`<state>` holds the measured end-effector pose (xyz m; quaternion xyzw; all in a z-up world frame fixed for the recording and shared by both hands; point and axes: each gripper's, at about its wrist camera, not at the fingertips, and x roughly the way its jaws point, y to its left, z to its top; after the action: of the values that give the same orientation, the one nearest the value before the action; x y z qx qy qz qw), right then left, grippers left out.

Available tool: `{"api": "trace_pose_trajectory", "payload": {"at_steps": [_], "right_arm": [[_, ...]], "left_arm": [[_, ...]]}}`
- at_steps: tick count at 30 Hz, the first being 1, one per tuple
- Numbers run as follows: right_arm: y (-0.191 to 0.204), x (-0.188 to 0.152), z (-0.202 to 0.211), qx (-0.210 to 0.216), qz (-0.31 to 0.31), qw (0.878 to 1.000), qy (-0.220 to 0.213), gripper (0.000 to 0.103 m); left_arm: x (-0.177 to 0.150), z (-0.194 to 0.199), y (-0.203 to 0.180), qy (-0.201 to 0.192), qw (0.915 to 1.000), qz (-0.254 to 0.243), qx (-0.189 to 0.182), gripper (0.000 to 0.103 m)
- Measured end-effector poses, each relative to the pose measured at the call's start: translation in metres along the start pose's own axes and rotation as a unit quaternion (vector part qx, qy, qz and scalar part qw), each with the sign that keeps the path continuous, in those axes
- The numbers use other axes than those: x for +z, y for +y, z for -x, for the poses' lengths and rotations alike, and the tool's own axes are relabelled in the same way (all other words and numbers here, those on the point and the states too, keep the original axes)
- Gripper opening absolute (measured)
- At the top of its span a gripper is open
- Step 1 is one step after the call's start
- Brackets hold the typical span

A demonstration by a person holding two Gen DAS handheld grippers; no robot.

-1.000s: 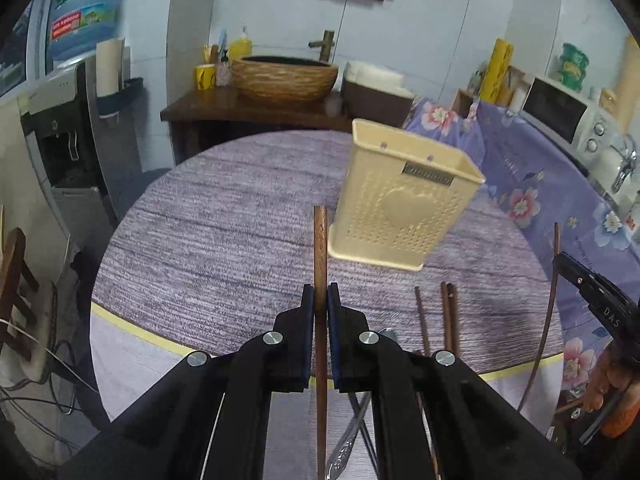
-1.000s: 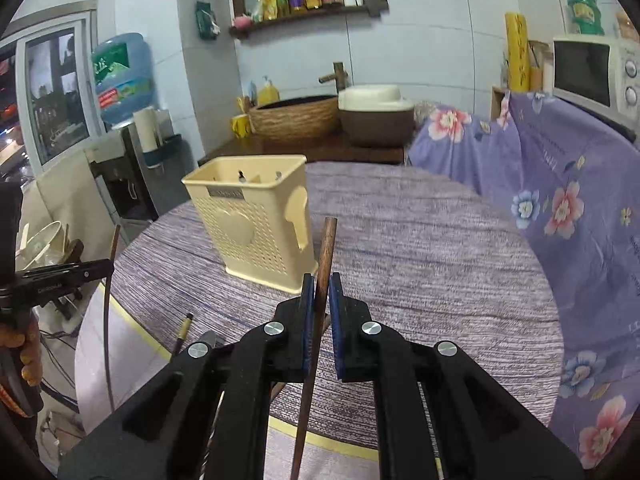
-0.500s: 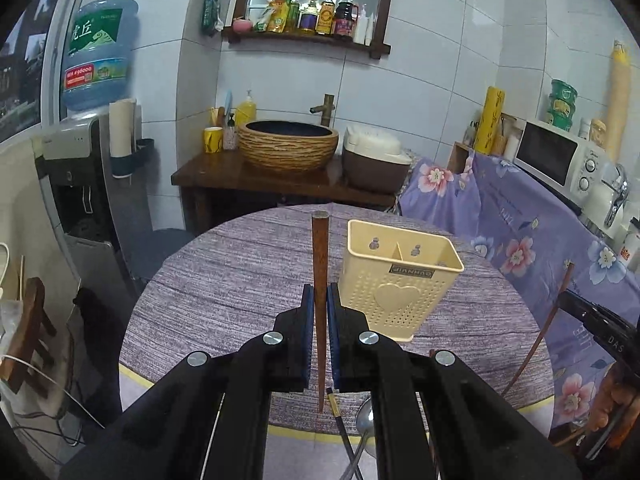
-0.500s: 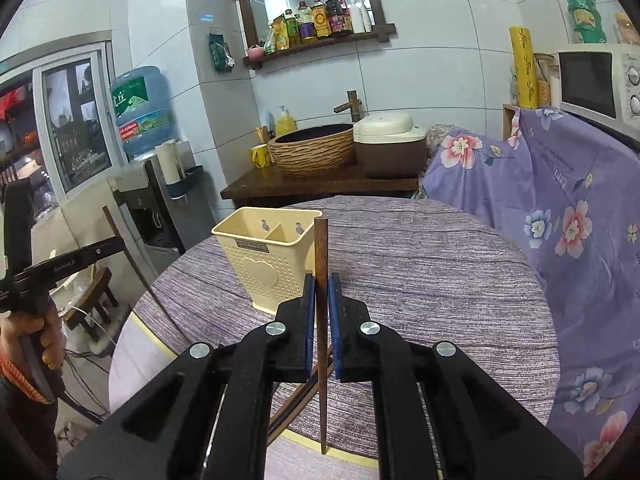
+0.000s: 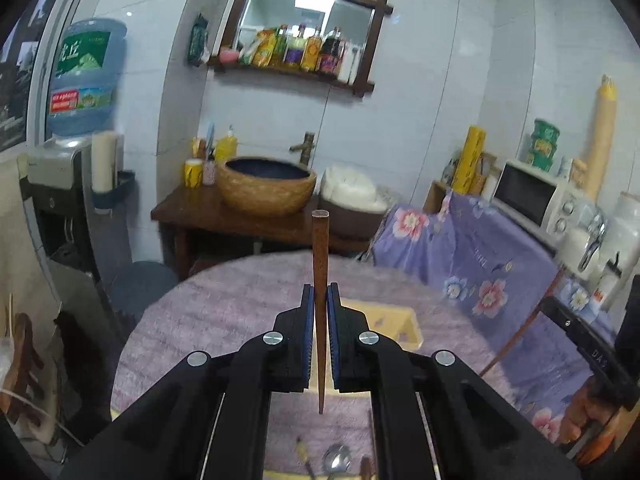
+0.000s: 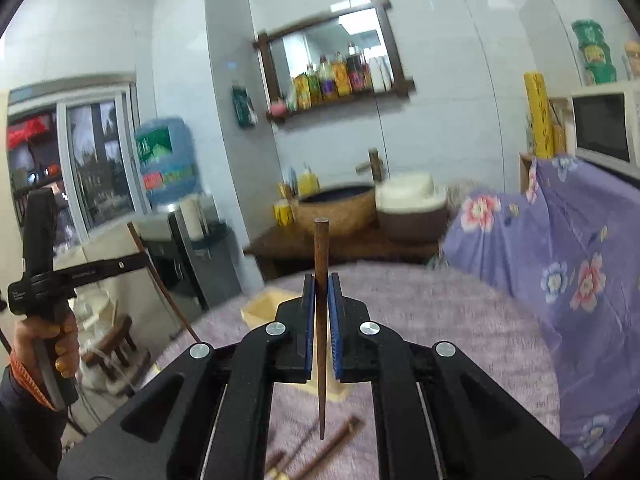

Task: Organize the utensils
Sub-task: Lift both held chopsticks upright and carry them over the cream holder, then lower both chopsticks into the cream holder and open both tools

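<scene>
Left tongs (image 5: pixel 319 300) clenched on upright brown wooden chopstick (image 5: pixel 320 248), right tongs (image 6: pixel 319 300) clenched on second brown wooden chopstick (image 6: pixel 321 252), cream plastic utensil holder (image 5: pixel 394 320) on round purple desk (image 5: pixel 224 308) below.

a round purple-grey table (image 5: pixel 224 320) carries a cream utensil holder (image 5: pixel 394 322), a spoon (image 5: pixel 336 462) and loose chopsticks (image 6: pixel 332 446).

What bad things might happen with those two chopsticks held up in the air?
1. Each chopstick is pinched at only one spot, so it might swivel or slip from the left gripper.
2. The utensil holder is mostly hidden behind the right gripper, so the pointed tip of its chopstick might miss the opening.
</scene>
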<state>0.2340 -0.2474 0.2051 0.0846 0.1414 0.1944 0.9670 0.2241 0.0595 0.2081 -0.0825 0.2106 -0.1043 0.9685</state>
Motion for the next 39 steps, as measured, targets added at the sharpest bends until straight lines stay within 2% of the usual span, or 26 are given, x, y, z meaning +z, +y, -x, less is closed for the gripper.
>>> {"api": "trace_pose_trajectory", "payload": {"at_steps": [2, 5, 7, 10, 12, 15, 24, 27, 35, 36, 37, 38, 39], "right_arm": [[0.006, 0.021, 0.003, 0.01, -0.002, 0.999, -0.046, 0.008], [0.016, 0.044, -0.002, -0.002, 0.008, 0.995, -0.104, 0.008], [0.021, 0.051, -0.013, -0.011, 0.011, 0.992, -0.122, 0.007], [0.029, 0.05, -0.034, -0.035, 0.032, 0.99, -0.131, 0.008], [0.029, 0.046, -0.049, -0.042, 0.033, 0.991, -0.121, 0.008], [0.021, 0.036, -0.074, -0.043, 0.014, 0.996, -0.081, 0.008], [0.003, -0.004, -0.112, -0.041, -0.011, 0.999, -0.001, 0.008], [0.002, -0.012, -0.12, -0.035, -0.016, 0.999, 0.017, 0.008], [-0.001, -0.02, -0.127, -0.041, -0.017, 0.999, 0.031, 0.008], [0.0, -0.02, -0.128, -0.037, -0.016, 0.999, 0.034, 0.008], [0.002, -0.021, -0.128, -0.037, -0.01, 0.999, 0.037, 0.008], [0.004, -0.023, -0.129, -0.041, -0.002, 0.998, 0.039, 0.009], [0.005, -0.024, -0.129, -0.045, 0.004, 0.998, 0.043, 0.012]], "left_arm": [[0.021, 0.005, -0.006, -0.026, 0.9996, 0.0, -0.008, 0.008], [0.047, 0.0, -0.018, -0.056, 0.9983, 0.002, -0.016, 0.008], [0.055, -0.012, -0.025, -0.073, 0.9972, 0.003, -0.012, 0.008], [0.052, -0.036, -0.032, -0.072, 0.9974, 0.0, -0.001, 0.008], [0.044, -0.052, -0.035, -0.055, 0.9985, -0.003, 0.006, 0.008], [0.026, -0.071, -0.036, -0.029, 0.9996, -0.002, 0.007, 0.008], [-0.016, -0.108, -0.033, 0.038, 0.9988, -0.018, 0.023, 0.008], [-0.026, -0.119, -0.032, 0.058, 0.9978, -0.021, 0.026, 0.008], [-0.041, -0.137, -0.03, 0.091, 0.995, -0.026, 0.03, 0.009], [-0.042, -0.137, -0.03, 0.098, 0.9946, -0.026, 0.024, 0.012], [-0.042, -0.137, -0.031, 0.1, 0.9943, -0.028, 0.022, 0.024], [-0.043, -0.135, -0.031, 0.097, 0.9946, -0.03, 0.022, 0.044], [-0.044, -0.13, -0.032, 0.087, 0.9955, -0.031, 0.022, 0.053]]}}
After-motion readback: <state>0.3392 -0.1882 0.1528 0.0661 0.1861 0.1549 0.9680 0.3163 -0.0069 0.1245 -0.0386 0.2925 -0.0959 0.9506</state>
